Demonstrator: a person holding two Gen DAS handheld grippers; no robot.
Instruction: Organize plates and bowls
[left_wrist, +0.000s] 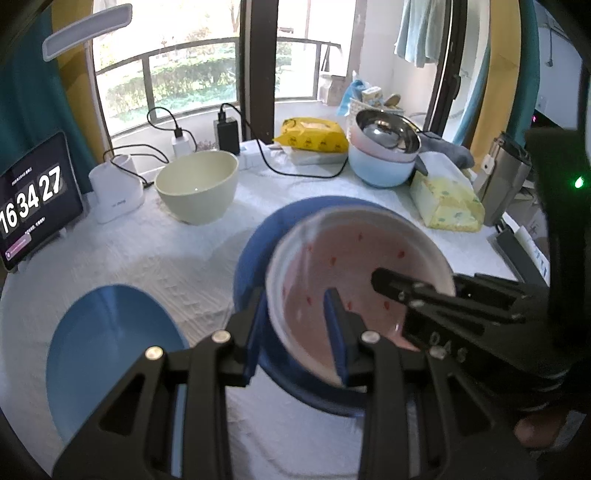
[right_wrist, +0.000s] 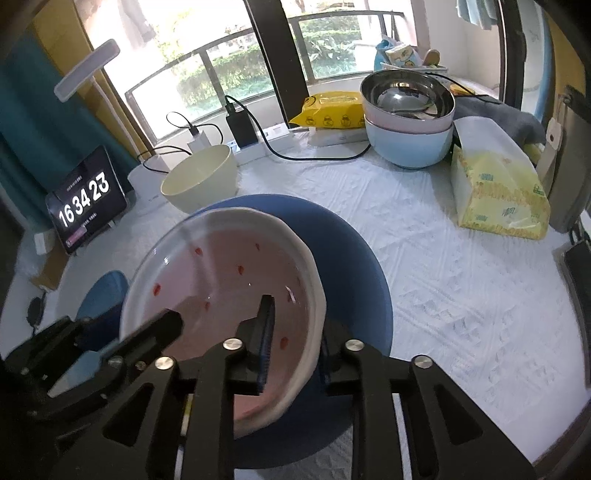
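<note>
A pink plate (left_wrist: 351, 266) (right_wrist: 229, 266) with red specks and a white rim rests tilted over a dark blue plate (left_wrist: 288, 221) (right_wrist: 351, 258). My left gripper (left_wrist: 295, 295) is shut on the pink plate's rim, one blue pad outside and one inside. My right gripper (right_wrist: 295, 317) straddles the opposite rim. Its inner pad stands clear of the wall, so it is open. In the left wrist view the right gripper's fingers (left_wrist: 391, 282) reach over the plate from the right. A light blue plate (left_wrist: 107, 350) (right_wrist: 103, 295) lies flat to the left.
A cream bowl (left_wrist: 197, 188) (right_wrist: 199, 181) stands behind the plates. At the back right a steel bowl (left_wrist: 384, 136) (right_wrist: 406, 96) nests in a pink and a light blue bowl. A tissue pack (left_wrist: 447, 203), yellow wipes (left_wrist: 314, 134), a tablet clock (left_wrist: 33, 206) and charger cables ring the white cloth.
</note>
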